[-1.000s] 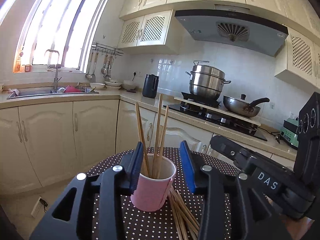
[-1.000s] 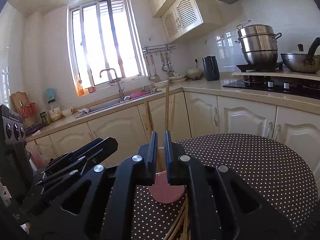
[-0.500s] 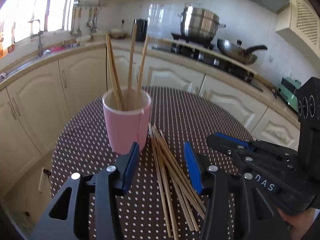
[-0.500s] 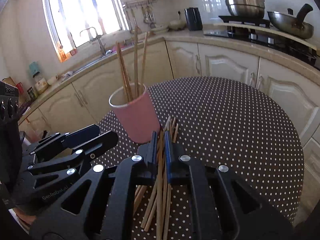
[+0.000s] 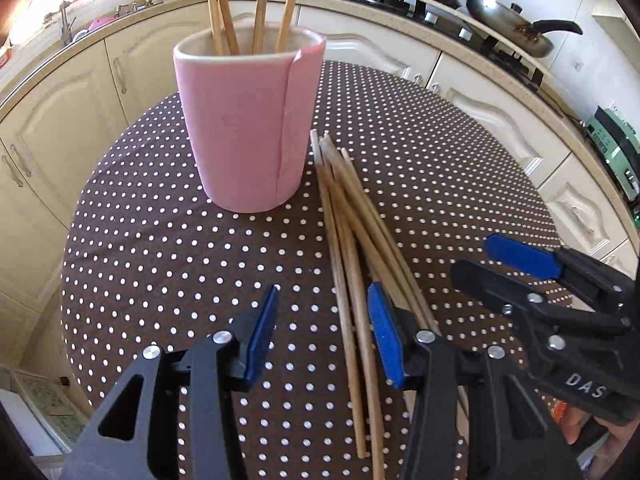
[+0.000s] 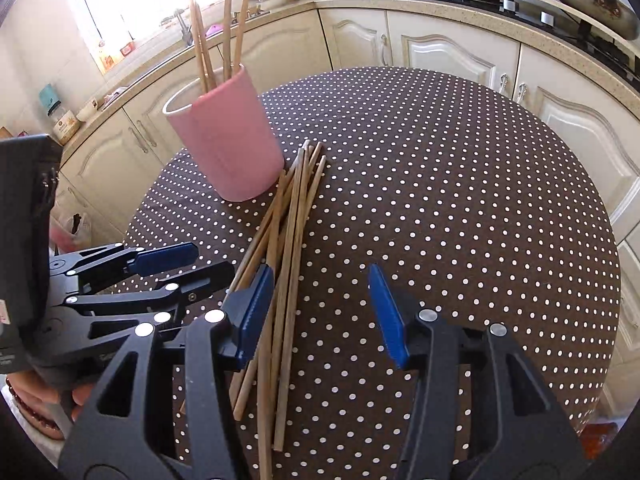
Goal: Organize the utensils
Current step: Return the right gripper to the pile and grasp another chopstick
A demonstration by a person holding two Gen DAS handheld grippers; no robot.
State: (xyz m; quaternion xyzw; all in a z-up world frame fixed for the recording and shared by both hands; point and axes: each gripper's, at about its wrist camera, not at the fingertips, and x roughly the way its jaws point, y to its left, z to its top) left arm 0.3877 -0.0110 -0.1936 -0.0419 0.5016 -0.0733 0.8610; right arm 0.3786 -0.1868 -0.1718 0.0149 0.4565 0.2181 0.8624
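While both sets of jaws stand apart and empty, the chief risk is a grab that takes several sticks at once. The right gripper [image 6: 318, 312], blue-padded with black fingers, has just been opening; nothing is pressed between its pads. Its left pad [image 6: 254, 312] sits over the near part of the loose bundle of pale wooden chopsticks [image 6: 290, 236], so most sticks lie at or outside that pad and only a couple run up into the gap. The left gripper [image 5: 322, 334] is also partly spread and holds nothing; the bundle passes just inside and under its right-hand pad [image 5: 384, 336].

Risks, judged:
- Sticks cross and overlap in a fan. Closing here could pinch two or three, or clip one off-centre so it pivots and slips.
- A pad coming down on top of the pile could scatter sticks toward the edge of the round brown table with white polka dots [image 6: 460, 200].
- Both grippers are close together over the same pile; fingers could knock each other.

Position relative to the pink cylindrical cup [image 5: 248, 124]: the bundle's far tips lie just beside the cup's base, on its right, and the sticks run from there toward the grippers. Four chopsticks [image 5: 260, 4] already stand upright in the cup. Both grippers sit on the near side of the cup, well clear of it.
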